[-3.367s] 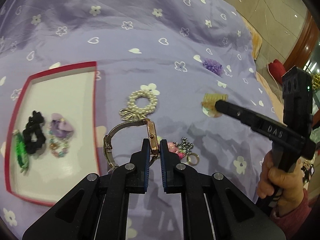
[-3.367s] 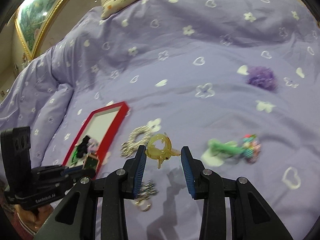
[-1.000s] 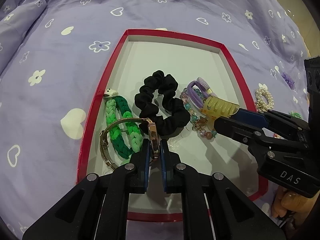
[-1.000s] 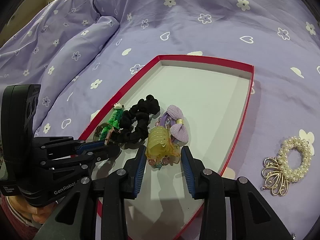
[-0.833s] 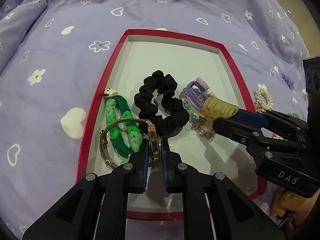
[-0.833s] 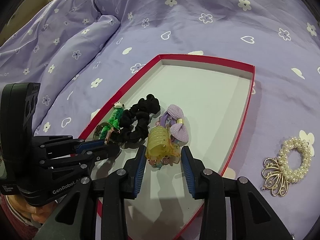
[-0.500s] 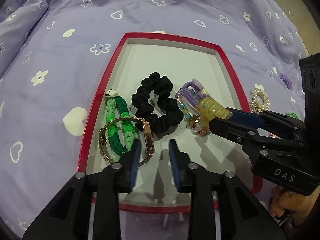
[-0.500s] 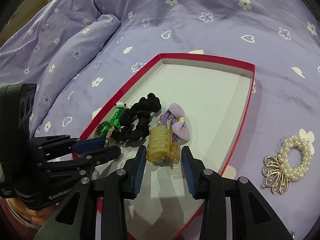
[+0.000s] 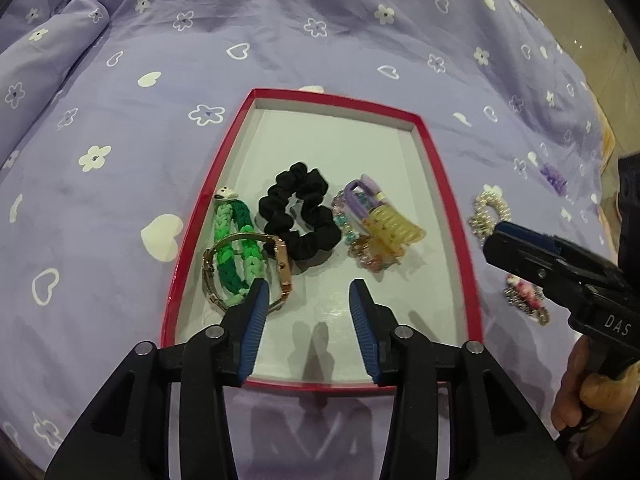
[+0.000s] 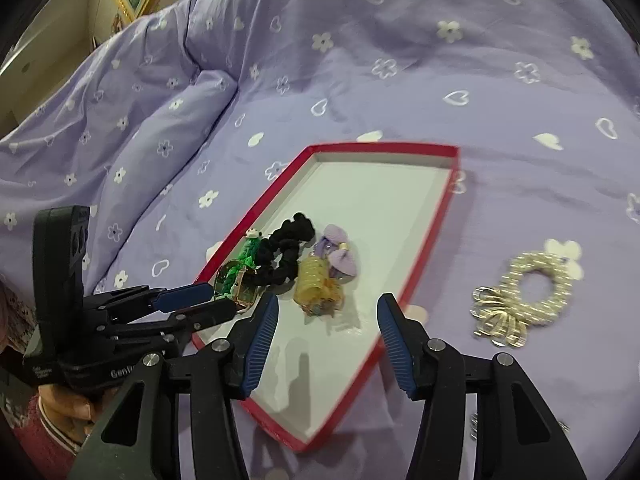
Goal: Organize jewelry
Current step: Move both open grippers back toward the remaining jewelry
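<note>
A red-rimmed white tray [image 9: 436, 168] [image 10: 434, 232] lies on the purple bedspread. In it rest a green braided band [image 9: 234, 236], a gold watch [image 9: 280, 264] [image 10: 244, 288], a black scrunchie [image 9: 300, 212] [image 10: 284, 256], a purple bow with beads [image 9: 360, 196] [image 10: 340, 256] and a yellow claw clip [image 9: 394, 230] [image 10: 316, 286]. My left gripper [image 9: 308, 300] hovers over the tray's near end, its jaws opening and empty, the watch just beyond its left finger. My right gripper [image 10: 326, 322] is also opening, empty, with the clip lying free beyond it.
A pearl scrunchie with a gold ornament [image 10: 528, 288] [image 9: 490, 210] lies on the bedspread right of the tray. A pink beaded piece [image 9: 524, 296] and a purple pompom [image 9: 554, 174] lie farther right. A person's hand [image 9: 588, 396] holds the right gripper's handle.
Both grippers let go: the left released the watch and the right released the yellow clip into the tray. Both jaws spread and both grippers drew back and up from the tray.
</note>
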Motion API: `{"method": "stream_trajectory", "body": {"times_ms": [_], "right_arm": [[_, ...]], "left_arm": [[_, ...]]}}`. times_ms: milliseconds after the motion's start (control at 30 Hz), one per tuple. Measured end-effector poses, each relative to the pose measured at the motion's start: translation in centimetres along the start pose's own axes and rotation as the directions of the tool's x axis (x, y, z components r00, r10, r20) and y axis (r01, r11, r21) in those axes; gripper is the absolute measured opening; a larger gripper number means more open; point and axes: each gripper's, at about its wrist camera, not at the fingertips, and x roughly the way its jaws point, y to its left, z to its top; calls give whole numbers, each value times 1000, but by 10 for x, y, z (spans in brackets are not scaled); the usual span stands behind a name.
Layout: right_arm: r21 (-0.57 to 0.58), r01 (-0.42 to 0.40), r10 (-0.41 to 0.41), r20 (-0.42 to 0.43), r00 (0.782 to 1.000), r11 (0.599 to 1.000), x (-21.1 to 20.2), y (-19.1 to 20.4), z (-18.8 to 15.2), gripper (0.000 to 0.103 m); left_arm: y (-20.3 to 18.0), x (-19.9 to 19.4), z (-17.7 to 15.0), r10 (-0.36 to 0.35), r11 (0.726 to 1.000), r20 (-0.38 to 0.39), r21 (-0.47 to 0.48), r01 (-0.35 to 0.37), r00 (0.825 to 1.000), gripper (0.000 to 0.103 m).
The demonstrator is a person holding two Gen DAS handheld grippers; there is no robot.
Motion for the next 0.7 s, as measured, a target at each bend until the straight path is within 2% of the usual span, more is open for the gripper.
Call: {"method": "stream_trajectory", "body": {"times_ms": [367,700], "right_arm": [[90,57,-61,45,997,994,-54,-41,-23,56],[193,134,-154,89,984,972,-110,-91,-51,57]], "left_arm": [[-48,-17,0,-85,995,21,46,84,996,47],[-101,-15,-3,-152,981,-7,123,152,988,47]]}}
